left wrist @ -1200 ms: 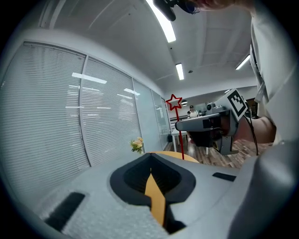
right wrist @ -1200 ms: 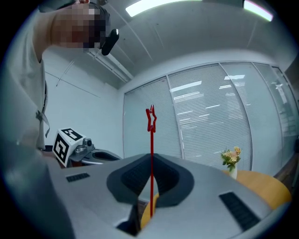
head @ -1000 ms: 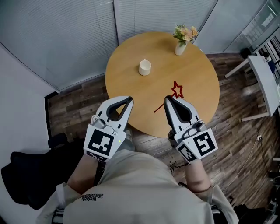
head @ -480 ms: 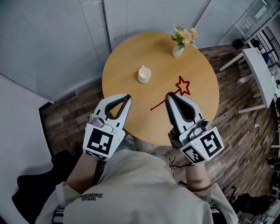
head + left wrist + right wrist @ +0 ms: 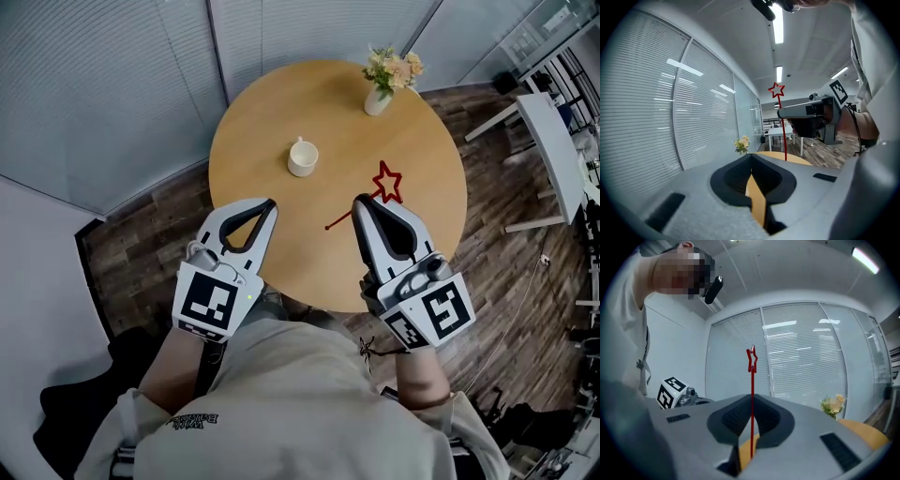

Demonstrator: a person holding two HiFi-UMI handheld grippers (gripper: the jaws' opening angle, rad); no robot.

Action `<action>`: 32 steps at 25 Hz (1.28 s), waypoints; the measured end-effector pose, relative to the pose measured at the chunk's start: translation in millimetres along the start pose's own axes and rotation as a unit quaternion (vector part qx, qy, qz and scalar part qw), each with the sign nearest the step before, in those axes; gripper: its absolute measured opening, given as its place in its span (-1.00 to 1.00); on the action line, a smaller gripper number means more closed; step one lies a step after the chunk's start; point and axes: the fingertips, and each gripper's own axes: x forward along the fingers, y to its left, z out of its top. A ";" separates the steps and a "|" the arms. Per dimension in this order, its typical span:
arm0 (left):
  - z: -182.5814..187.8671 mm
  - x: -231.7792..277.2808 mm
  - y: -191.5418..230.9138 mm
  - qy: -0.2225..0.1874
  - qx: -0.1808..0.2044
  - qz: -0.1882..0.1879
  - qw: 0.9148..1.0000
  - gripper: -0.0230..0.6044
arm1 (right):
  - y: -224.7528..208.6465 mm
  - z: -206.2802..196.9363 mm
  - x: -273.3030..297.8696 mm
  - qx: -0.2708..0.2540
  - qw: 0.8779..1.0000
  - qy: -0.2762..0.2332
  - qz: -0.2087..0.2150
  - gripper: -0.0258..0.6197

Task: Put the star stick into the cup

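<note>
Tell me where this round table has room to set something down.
The round wooden table is bare along its far-left rim behind the white cup, and on its near-left side. Busiest between cup, white flower vase and the red star stick in the right gripper.

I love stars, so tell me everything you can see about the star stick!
The star stick is thin and red and looks like plastic, with a hollow star outline on top. It stands about upright, held above the table, pinched in the shut jaws of the right gripper. Nothing else touches it.
</note>
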 end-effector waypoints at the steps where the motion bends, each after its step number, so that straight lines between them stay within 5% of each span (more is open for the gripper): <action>1: -1.1 1.7 -0.6 0.001 0.001 0.000 1.000 -0.86 | -1.9 -1.9 -0.2 0.000 1.000 0.001 0.000 -0.83; 17: 9.8 26.6 -3.5 0.008 -0.034 0.057 0.998 -0.86 | -40.9 -12.7 8.0 0.001 0.999 0.006 0.045 -0.83; 28: 14.7 44.3 16.9 0.010 -0.021 0.074 0.997 -0.86 | -58.1 3.3 43.5 -0.003 0.998 -0.015 0.064 -0.83; 32: 30.4 53.2 31.4 0.000 0.011 0.079 0.997 -0.86 | -63.5 22.3 60.9 -0.022 0.997 -0.031 0.069 -0.83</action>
